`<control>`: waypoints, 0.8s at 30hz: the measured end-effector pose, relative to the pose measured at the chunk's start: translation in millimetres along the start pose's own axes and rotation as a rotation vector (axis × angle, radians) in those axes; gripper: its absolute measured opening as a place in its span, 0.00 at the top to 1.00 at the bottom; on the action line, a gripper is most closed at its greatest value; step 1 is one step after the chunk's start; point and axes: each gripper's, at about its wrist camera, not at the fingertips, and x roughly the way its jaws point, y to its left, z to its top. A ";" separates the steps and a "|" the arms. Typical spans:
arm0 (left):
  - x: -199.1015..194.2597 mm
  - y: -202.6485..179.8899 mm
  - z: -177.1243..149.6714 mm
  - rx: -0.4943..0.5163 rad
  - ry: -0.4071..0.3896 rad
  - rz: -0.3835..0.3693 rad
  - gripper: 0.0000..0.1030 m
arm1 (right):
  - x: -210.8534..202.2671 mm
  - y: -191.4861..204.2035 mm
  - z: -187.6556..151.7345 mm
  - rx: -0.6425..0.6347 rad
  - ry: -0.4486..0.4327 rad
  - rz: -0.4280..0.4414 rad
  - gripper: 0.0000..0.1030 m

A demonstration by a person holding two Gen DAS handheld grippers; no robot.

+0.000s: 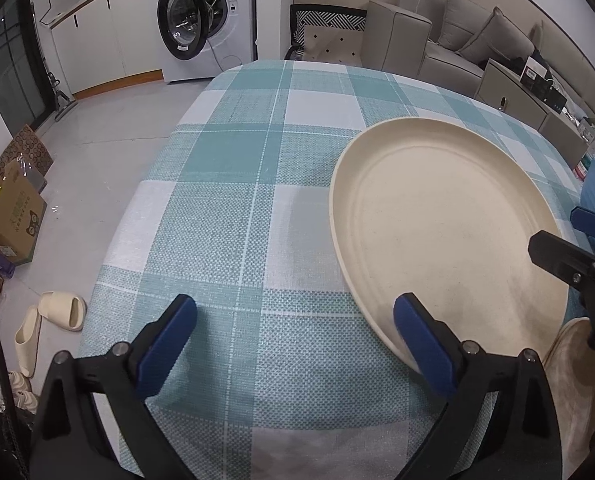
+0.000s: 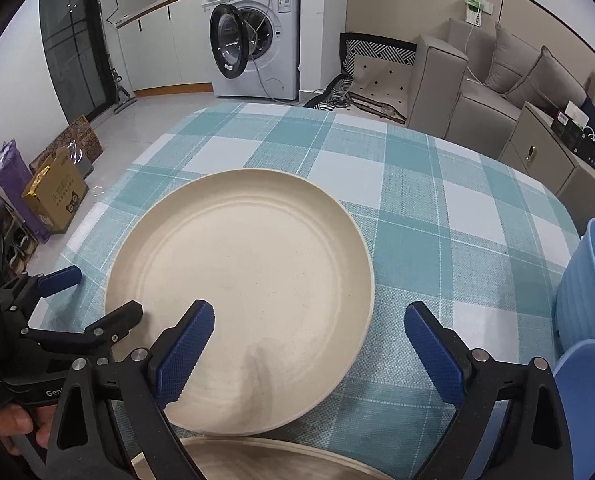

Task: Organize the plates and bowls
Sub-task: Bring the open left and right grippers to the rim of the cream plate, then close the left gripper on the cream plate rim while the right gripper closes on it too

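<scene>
a white washing machine (image 2: pixel 257 36) stands open-doored against the far wall, beside a counter with white cabinets (image 2: pixel 157 48). a grey sofa (image 2: pixel 497 76) with cushions lines the right wall. pale grey floor (image 1: pixel 109 120); cardboard boxes (image 2: pixel 57 196) and beige slippers (image 1: pixel 53 320) lie at left.

A table (image 2: pixel 437 216) draped in a teal-and-white checked cloth bears a large cream plate (image 2: pixel 249 272) lying flat. Right of the plate, at the table's edge, stand blue bowls (image 2: pixel 589 280); just nearer than the plate, another cream plate's rim (image 2: pixel 257 456) shows.
</scene>
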 end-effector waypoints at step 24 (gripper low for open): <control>-9.0 -10.7 -0.6 0.047 -0.040 -0.078 0.63 | 11.2 -1.3 -5.6 -0.026 0.035 -0.019 0.58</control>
